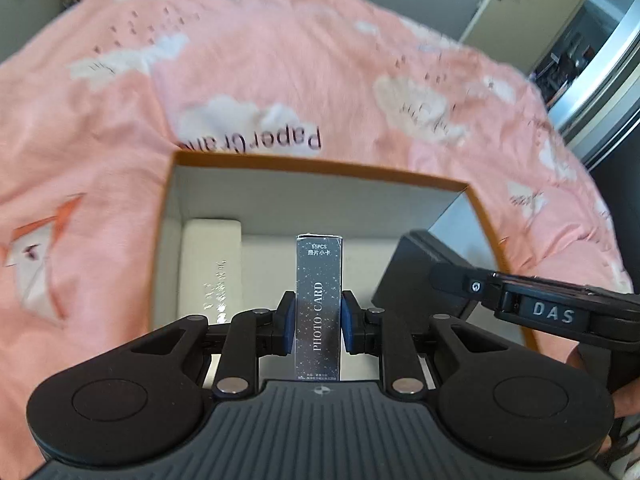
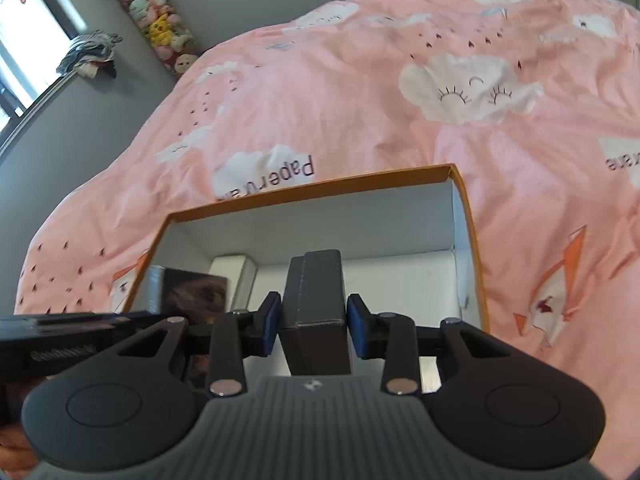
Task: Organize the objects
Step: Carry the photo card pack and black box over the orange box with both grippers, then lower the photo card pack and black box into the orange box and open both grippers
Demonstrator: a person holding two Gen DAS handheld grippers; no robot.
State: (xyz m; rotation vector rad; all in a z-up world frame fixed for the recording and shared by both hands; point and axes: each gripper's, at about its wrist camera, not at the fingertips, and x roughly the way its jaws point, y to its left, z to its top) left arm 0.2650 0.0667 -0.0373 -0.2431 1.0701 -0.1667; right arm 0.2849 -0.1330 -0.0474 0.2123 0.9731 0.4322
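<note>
An open orange-rimmed box [image 1: 320,166] with a white inside lies on the pink bedspread; it also shows in the right wrist view [image 2: 468,216]. My left gripper [image 1: 318,318] is shut on a dark "PHOTO CARD" box [image 1: 318,296], held upright over the open box. My right gripper [image 2: 314,324] is shut on a dark grey box [image 2: 316,304], also over the open box. That grey box [image 1: 420,276] and the right gripper's arm [image 1: 552,312] show at the right in the left wrist view. A white box [image 1: 214,260] lies inside at the left. The photo card box shows at the left in the right wrist view [image 2: 192,292].
The pink bedspread [image 2: 360,92] with cloud and fox prints surrounds the box. A tube of plush toys [image 2: 160,24] stands by the grey wall at the back left. A door and mirror edge [image 1: 580,40] are at the far right.
</note>
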